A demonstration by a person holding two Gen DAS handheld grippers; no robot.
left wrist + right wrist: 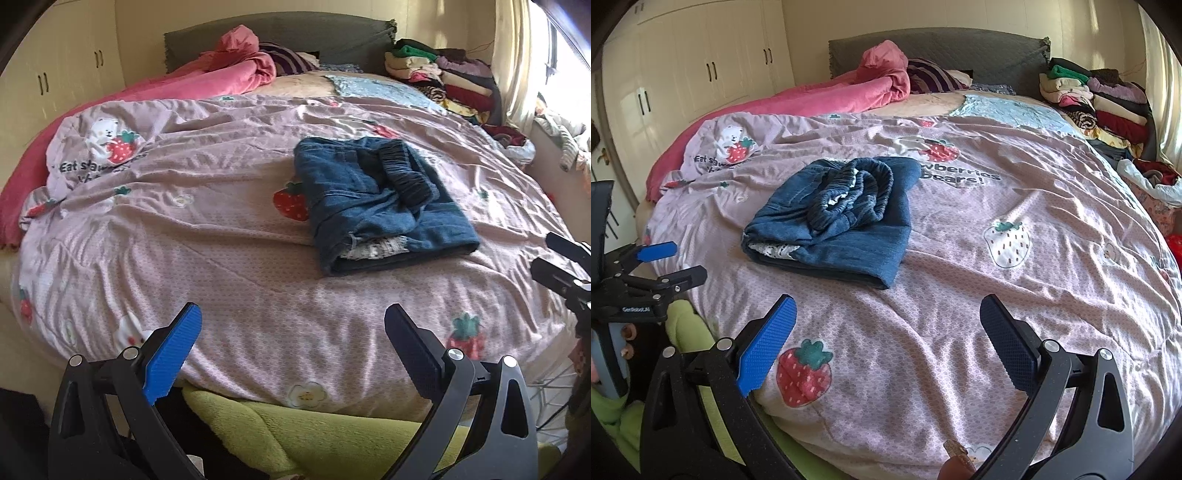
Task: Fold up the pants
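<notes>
Blue denim pants [376,206] lie folded in a compact bundle on the pink strawberry quilt [221,236], elastic waistband on top, white lining showing at the near edge. They also show in the right wrist view [834,225]. My left gripper [291,328] is open and empty, above the bed's near edge, well short of the pants. My right gripper [886,321] is open and empty, also short of the pants. The right gripper shows at the right edge of the left view [554,254]; the left gripper shows at the left of the right view [670,262].
A pink blanket [229,70] and striped pillow lie by the grey headboard [280,33]. Stacks of folded clothes [443,77] sit at the far right corner. A green cloth [295,428] lies below the bed's near edge. White wardrobes [683,62] stand on the left.
</notes>
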